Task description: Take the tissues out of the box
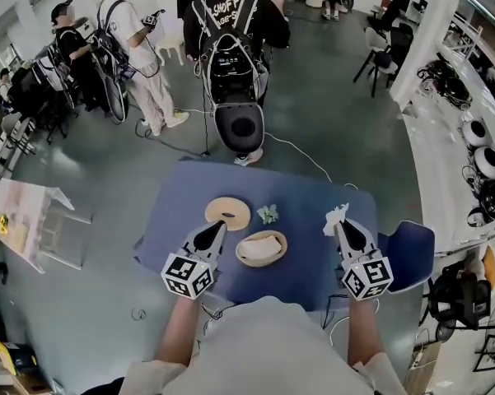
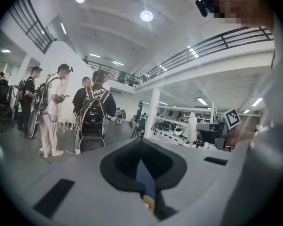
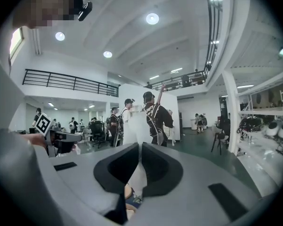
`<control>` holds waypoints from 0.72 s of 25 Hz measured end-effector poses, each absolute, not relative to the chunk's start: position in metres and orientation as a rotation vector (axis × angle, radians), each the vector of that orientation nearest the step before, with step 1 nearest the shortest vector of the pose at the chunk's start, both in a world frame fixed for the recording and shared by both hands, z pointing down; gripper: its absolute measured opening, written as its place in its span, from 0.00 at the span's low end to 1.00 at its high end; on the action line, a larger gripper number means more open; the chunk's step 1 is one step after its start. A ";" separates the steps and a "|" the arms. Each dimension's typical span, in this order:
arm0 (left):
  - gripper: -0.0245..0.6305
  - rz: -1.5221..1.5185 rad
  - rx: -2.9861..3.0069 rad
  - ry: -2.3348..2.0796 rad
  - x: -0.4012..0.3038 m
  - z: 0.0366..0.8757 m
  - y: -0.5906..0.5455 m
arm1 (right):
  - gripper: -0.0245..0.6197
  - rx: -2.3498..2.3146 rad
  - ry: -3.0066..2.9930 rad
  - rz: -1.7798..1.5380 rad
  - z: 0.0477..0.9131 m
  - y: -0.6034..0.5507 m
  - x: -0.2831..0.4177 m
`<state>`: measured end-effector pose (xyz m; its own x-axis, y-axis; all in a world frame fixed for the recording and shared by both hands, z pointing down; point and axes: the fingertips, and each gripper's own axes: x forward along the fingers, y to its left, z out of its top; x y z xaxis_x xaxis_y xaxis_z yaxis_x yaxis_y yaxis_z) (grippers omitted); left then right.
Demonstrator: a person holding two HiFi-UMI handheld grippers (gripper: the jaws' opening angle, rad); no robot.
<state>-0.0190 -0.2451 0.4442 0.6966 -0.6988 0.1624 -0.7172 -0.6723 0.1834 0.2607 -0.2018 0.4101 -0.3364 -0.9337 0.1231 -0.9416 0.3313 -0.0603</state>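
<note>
So the right gripper [image 1: 339, 221] had its fingers [image 3: 155, 166] pinched nearly together on a white tissue [image 3: 134, 125]. In the right gripper view the sheet stuck up out of the thin slit between them, and from the head view it showed as a little white tuft right at the fingertips, up off the blue counter [image 1: 313, 192].

The left gripper [image 1: 220, 225] was carrying nothing. Its fingers [image 2: 122, 166] looked closed to a point, with only a sliver of blue counter showing through in the left gripper view.

The tissue box [image 1: 261, 248] was a round, shallow wooden one, sitting between the two pairs of fingers, just beside the left ones and well apart from the right ones. There was still white tissue lying in it. A round wooden lid [image 1: 228, 213] with a dark slot lay flat right by the tips of the left fingers, just beyond them. A small crumpled greenish-white wad [image 1: 268, 214] sat past the box, between the lid and the right fingers but nearer the lid.

Beyond the counter a few people [image 1: 231, 48] with backpacks stood on the floor, and a blue chair [image 1: 413, 255] was off to the outside of the right fingers.
</note>
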 end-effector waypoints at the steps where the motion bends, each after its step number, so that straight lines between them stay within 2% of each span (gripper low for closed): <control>1: 0.05 0.109 2.676 -1.137 -0.021 0.443 -0.246 | 0.10 1.776 -2.508 0.179 0.408 -0.202 0.260; 18: 0.05 0.083 2.684 -1.134 -0.020 0.437 -0.247 | 0.10 1.776 -2.535 0.116 0.397 -0.201 0.252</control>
